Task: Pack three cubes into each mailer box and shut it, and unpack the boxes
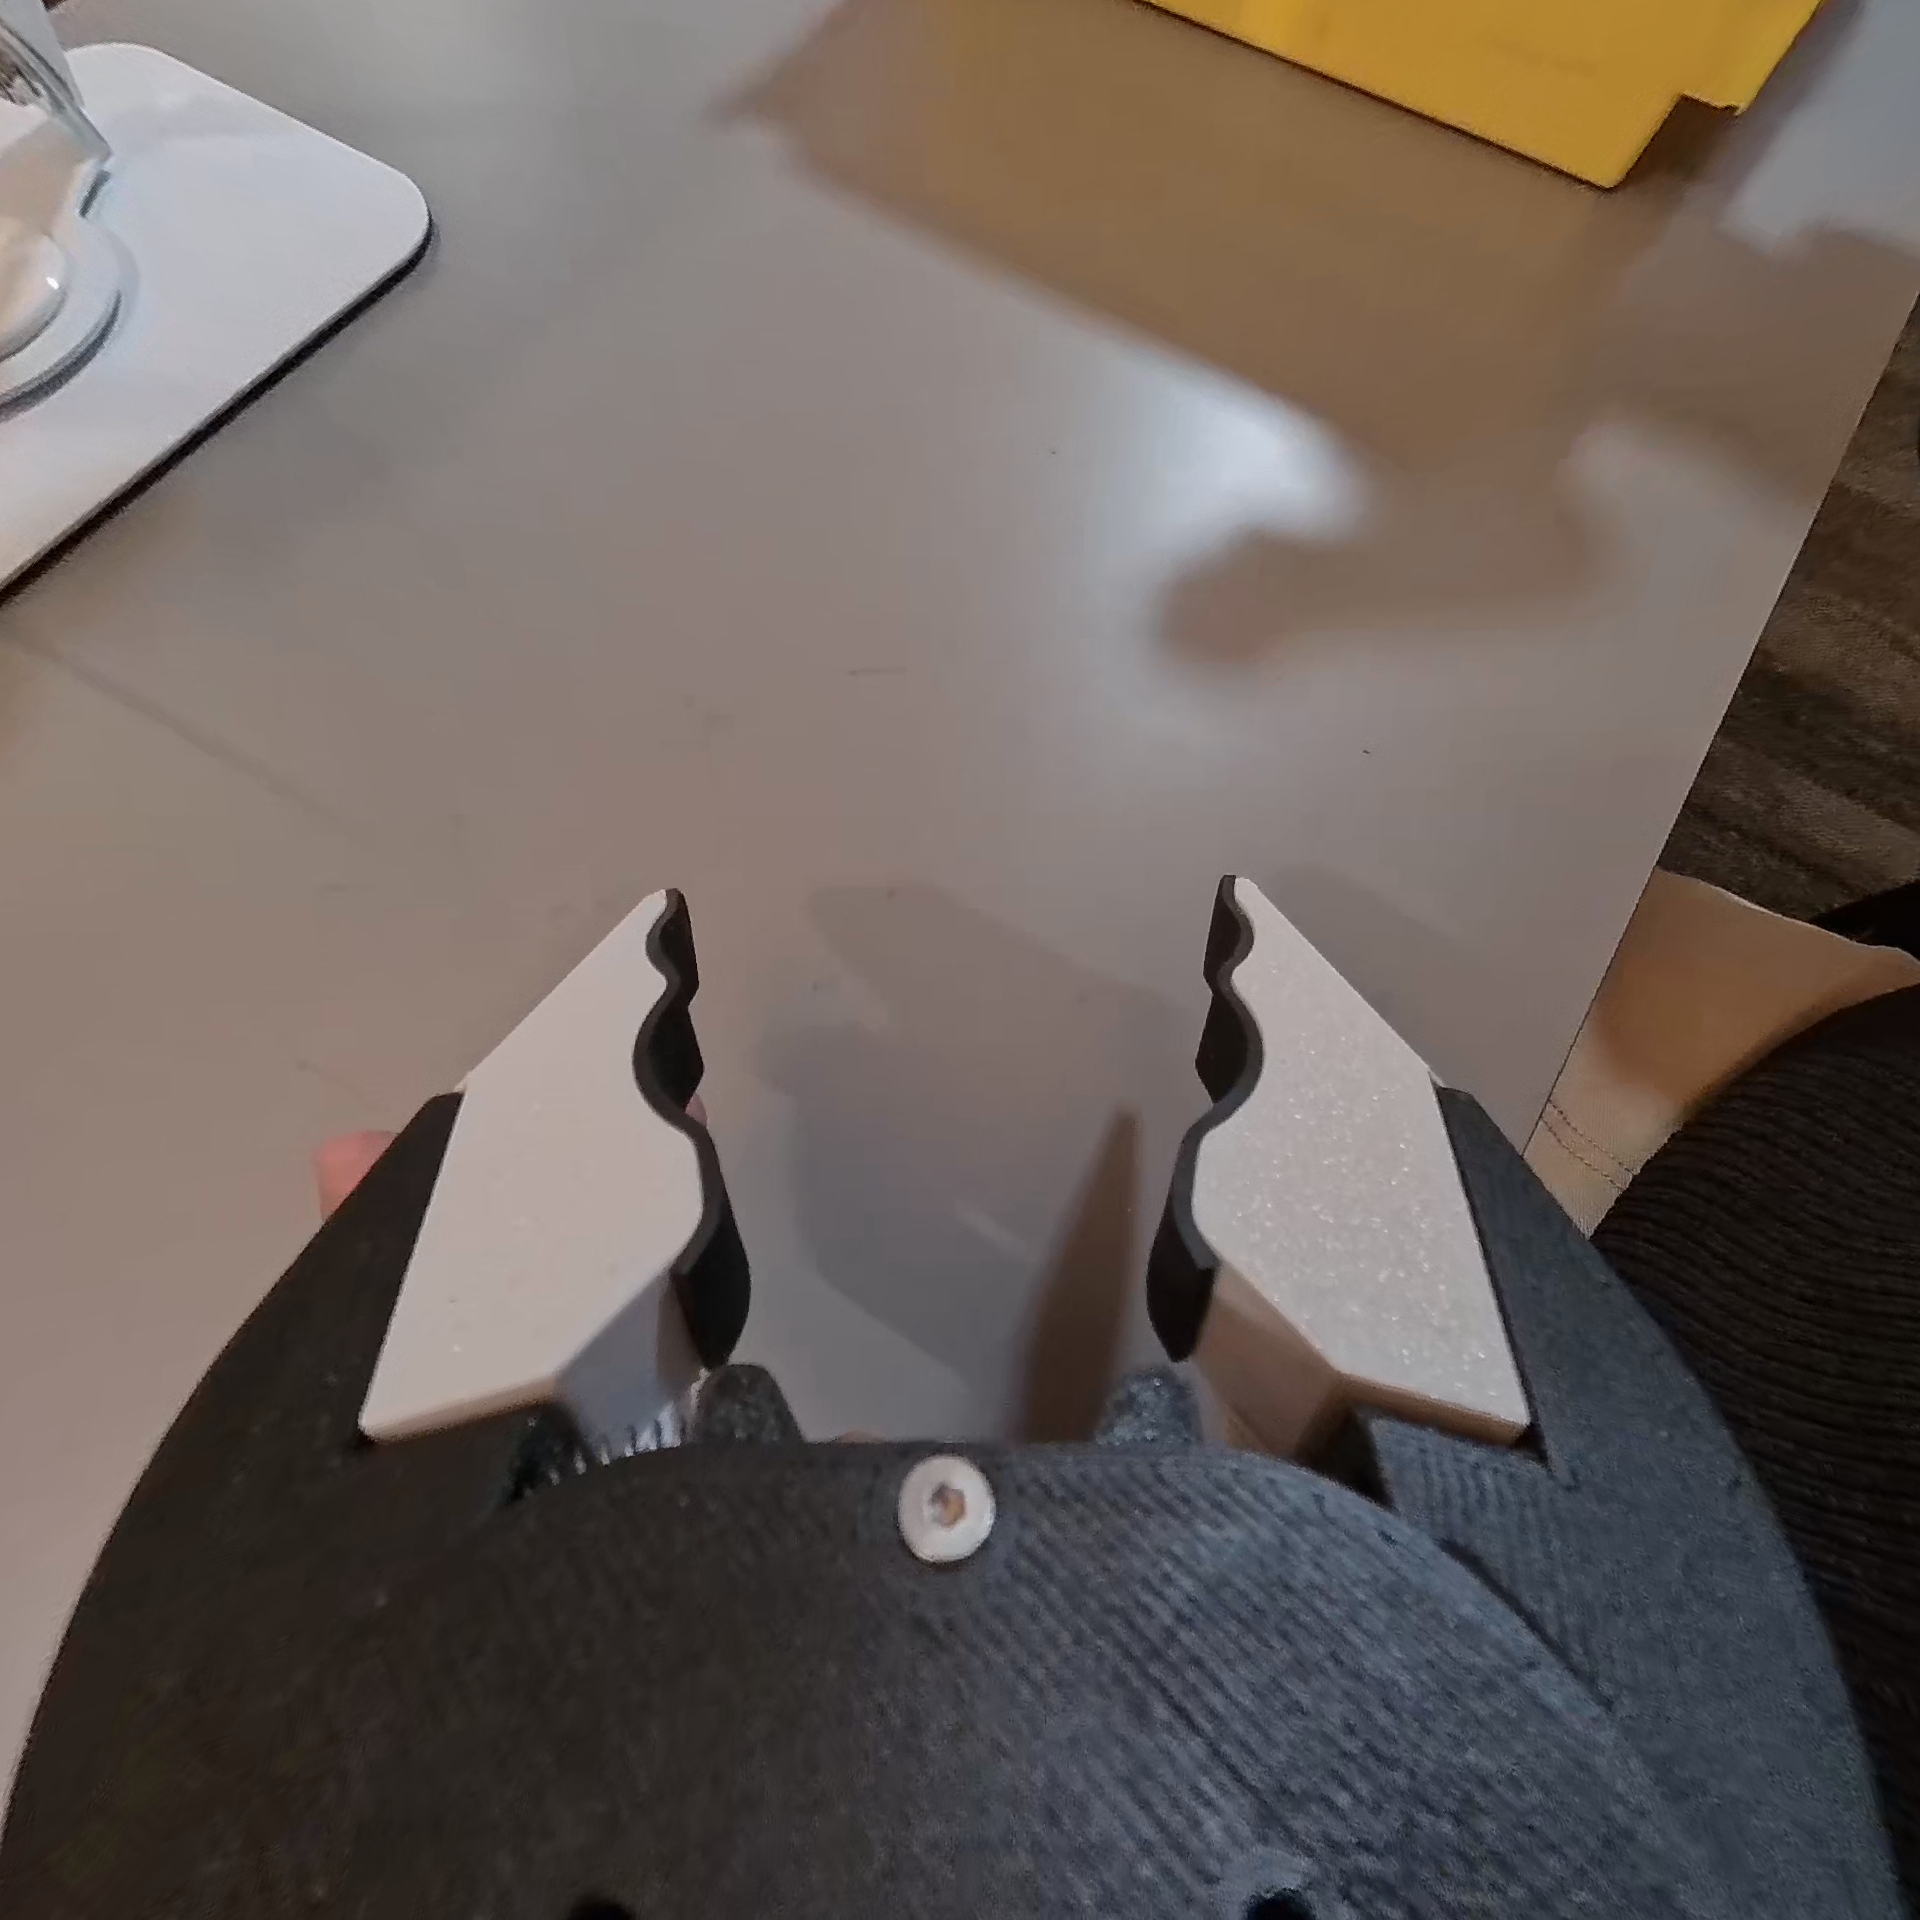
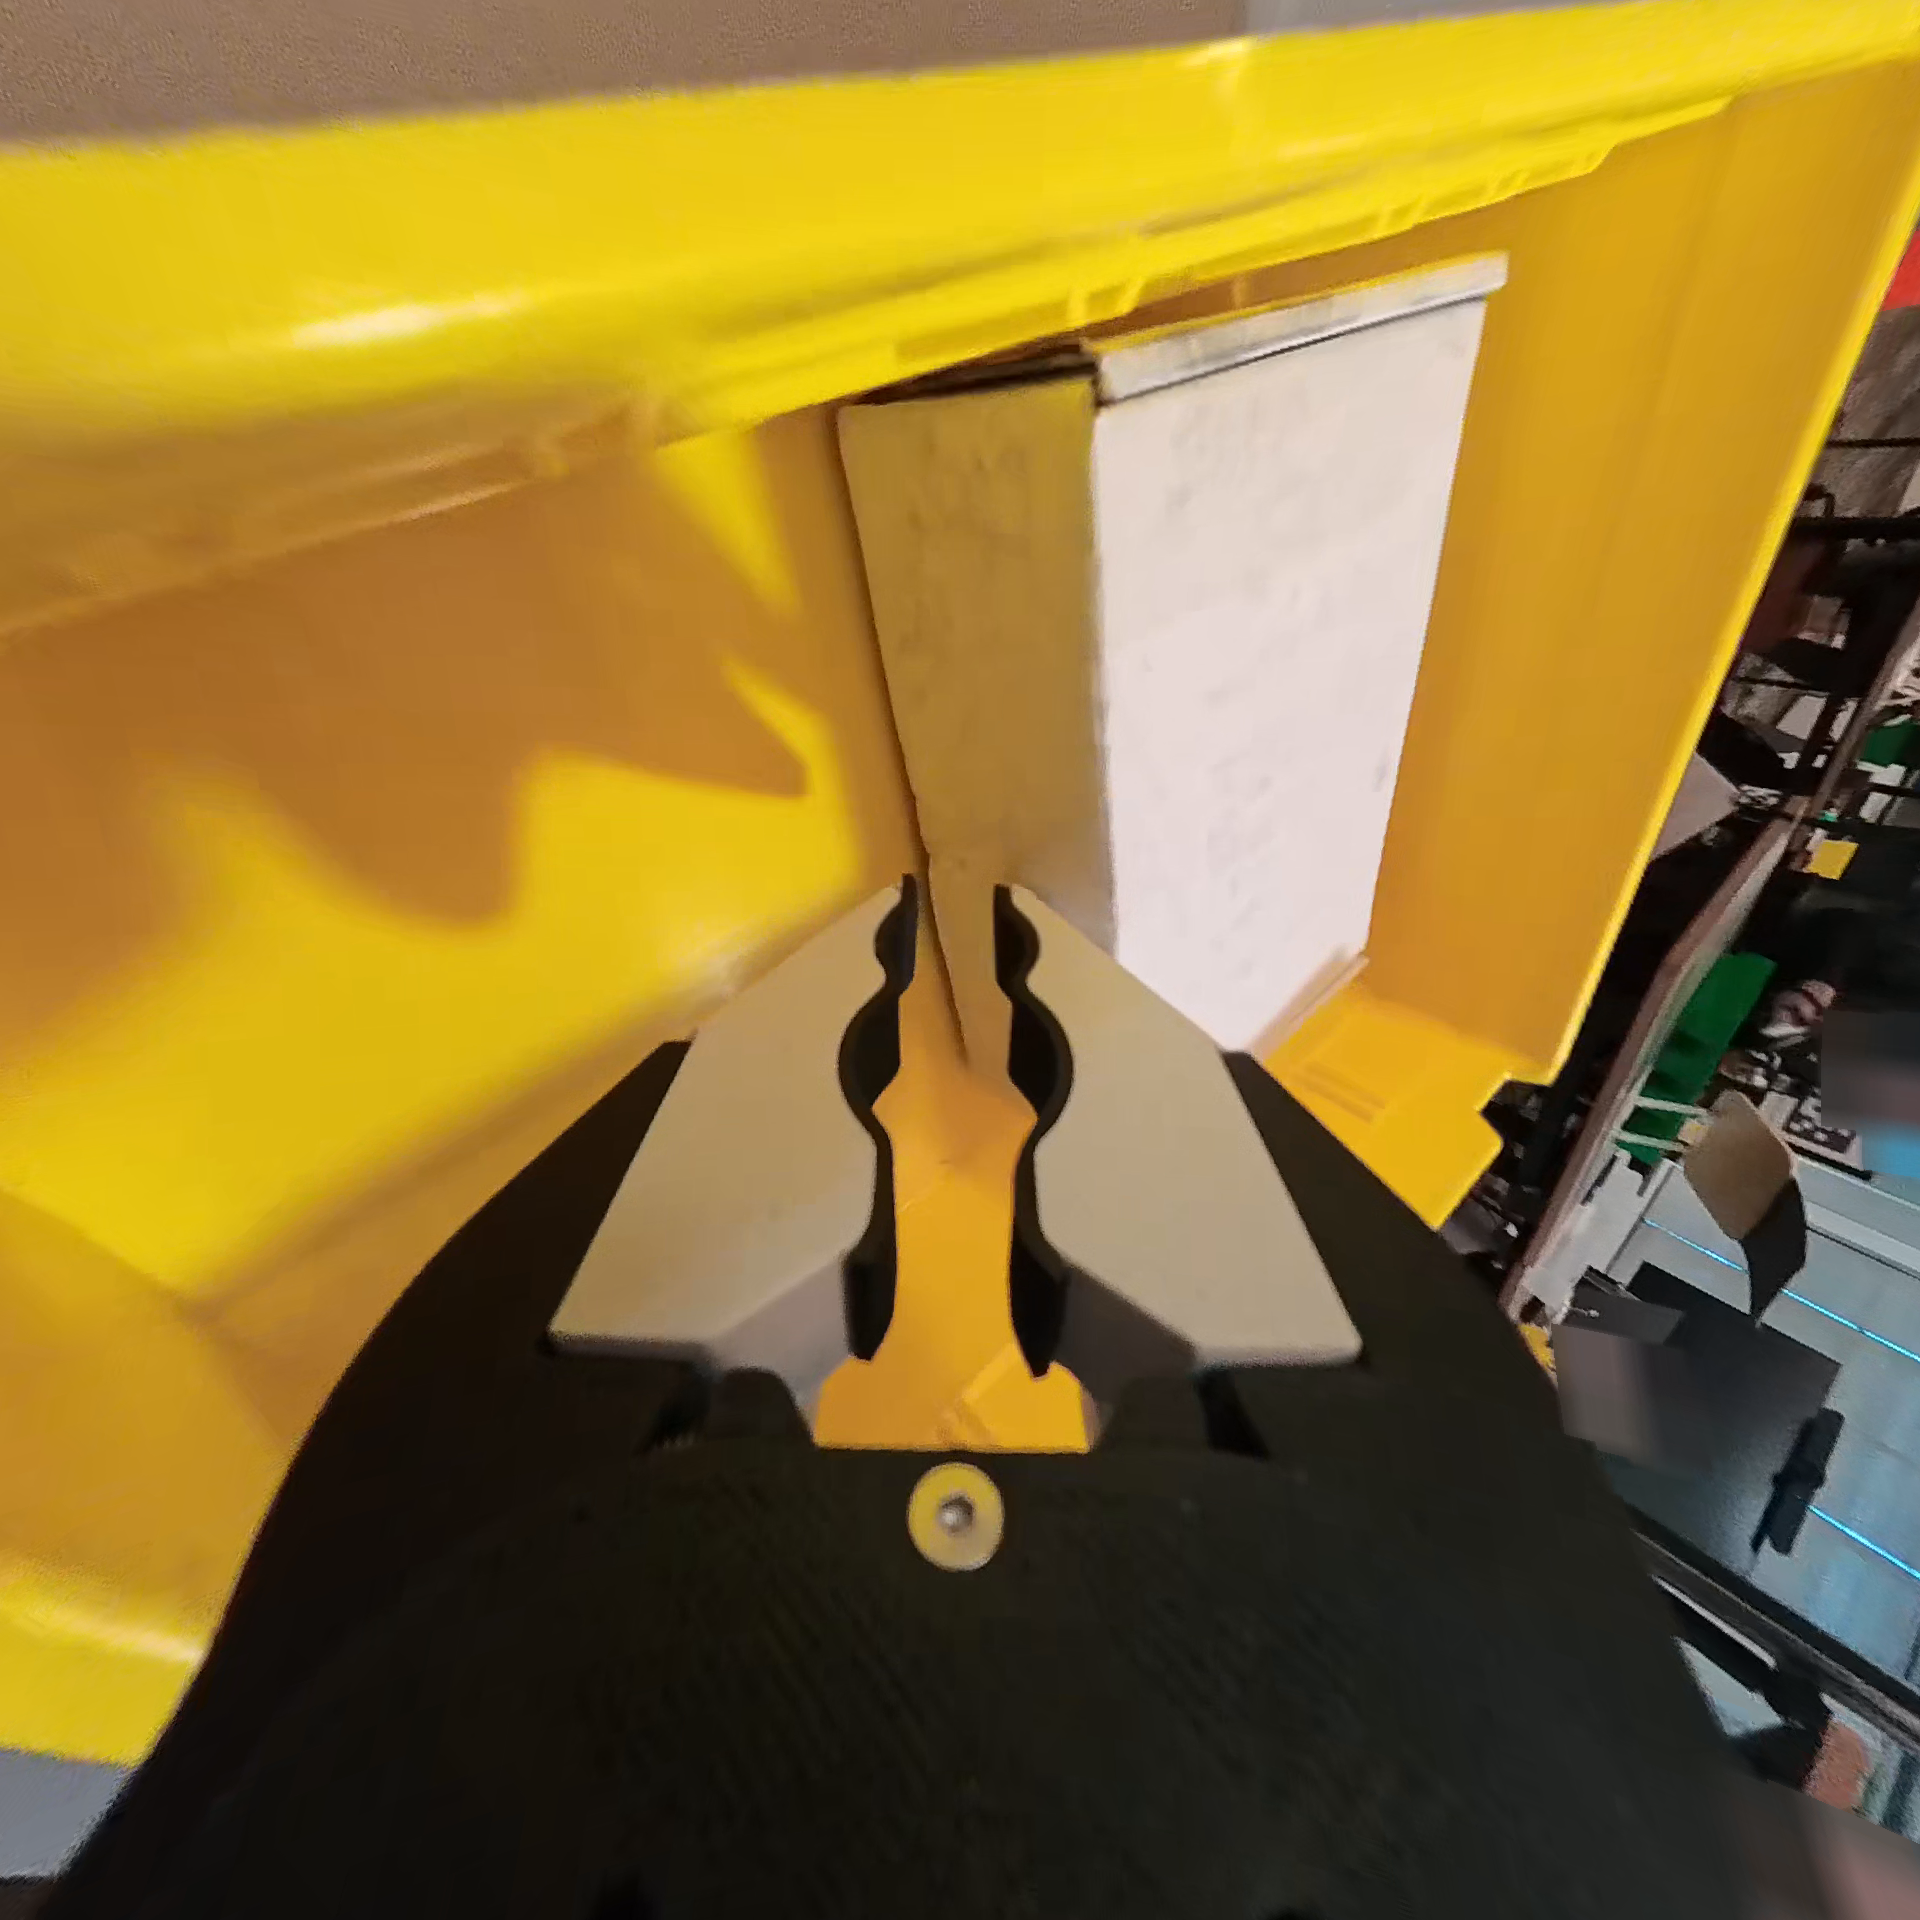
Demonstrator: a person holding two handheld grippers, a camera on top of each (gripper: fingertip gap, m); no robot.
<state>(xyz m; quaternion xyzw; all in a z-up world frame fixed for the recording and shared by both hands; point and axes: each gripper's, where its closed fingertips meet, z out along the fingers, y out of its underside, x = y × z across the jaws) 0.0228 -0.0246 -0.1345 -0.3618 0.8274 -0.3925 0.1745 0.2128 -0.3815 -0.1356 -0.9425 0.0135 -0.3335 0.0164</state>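
In the right wrist view a yellow mailer box fills the frame, tilted, with its white inner face showing. My right gripper is shut on a thin flap of this box, seen edge-on between the jaws. In the left wrist view my left gripper is open and empty, low over the grey table. A corner of the yellow box shows at the top right, well ahead of the left gripper. No cubes are in view.
A white rounded base with a clear glass piece on it stands at the table's far left. The table's edge runs down the right, with a person's dark knitted sleeve beside it. Shelves and clutter lie behind the box. Across from one pair of fingers to the other is roughly 40 cm.
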